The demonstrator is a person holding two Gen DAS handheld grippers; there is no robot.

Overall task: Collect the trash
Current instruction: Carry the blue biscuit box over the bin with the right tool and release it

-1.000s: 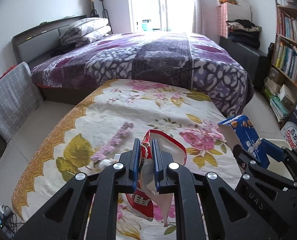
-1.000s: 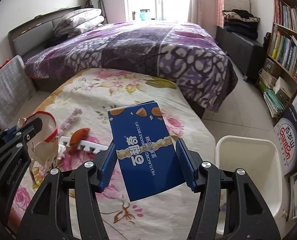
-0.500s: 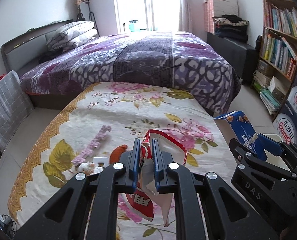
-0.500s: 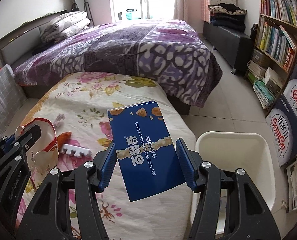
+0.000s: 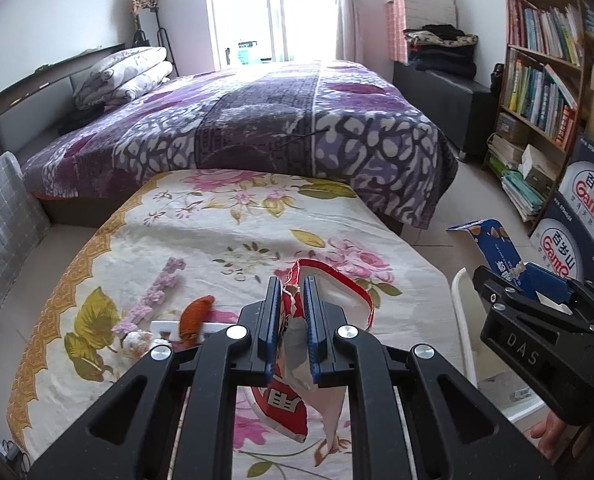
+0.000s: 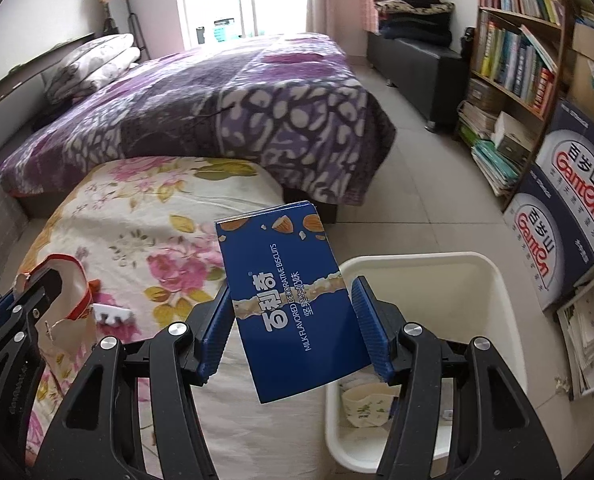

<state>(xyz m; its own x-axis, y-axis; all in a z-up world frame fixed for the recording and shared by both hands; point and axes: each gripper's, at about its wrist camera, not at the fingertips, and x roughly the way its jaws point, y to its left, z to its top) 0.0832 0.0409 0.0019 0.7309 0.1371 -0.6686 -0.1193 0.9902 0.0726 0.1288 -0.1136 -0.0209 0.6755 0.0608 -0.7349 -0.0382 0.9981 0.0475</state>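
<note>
Trash is held in both grippers at once, which looks like a way of carrying two pieces to the bin in a single trip. The left gripper point(image 5: 289, 312) has its fingers pinched together on the torn top of a red and white snack bag point(image 5: 297, 392), so the limp bag hangs down below them over the flowered cloth point(image 5: 225, 240) that covers the low surface in front of the bed point(image 5: 257, 128); gripping it at the torn edge lets the rest dangle free instead of bunching up. The right gripper point(image 6: 293, 324) has its fingers set partway apart and clamped on the two long sides of a blue biscuit box point(image 6: 293, 292), a flat carton that stands up out of the grip, tilted a little. Holding it across its width keeps the stiff box steady. The box sits near the left rim of the white bin point(image 6: 493, 280), which stands on the tiled floor beside the cloth-covered surface and already has some scraps in its bottom. My judgement is that the box is close to being dropped in and the bag comes after it. Left on the cloth are an orange scrap point(image 5: 195, 314), a white toothed piece point(image 6: 111, 312) and a pinkish fluffy strip point(image 5: 153, 296), so the collecting is not finished.
</note>
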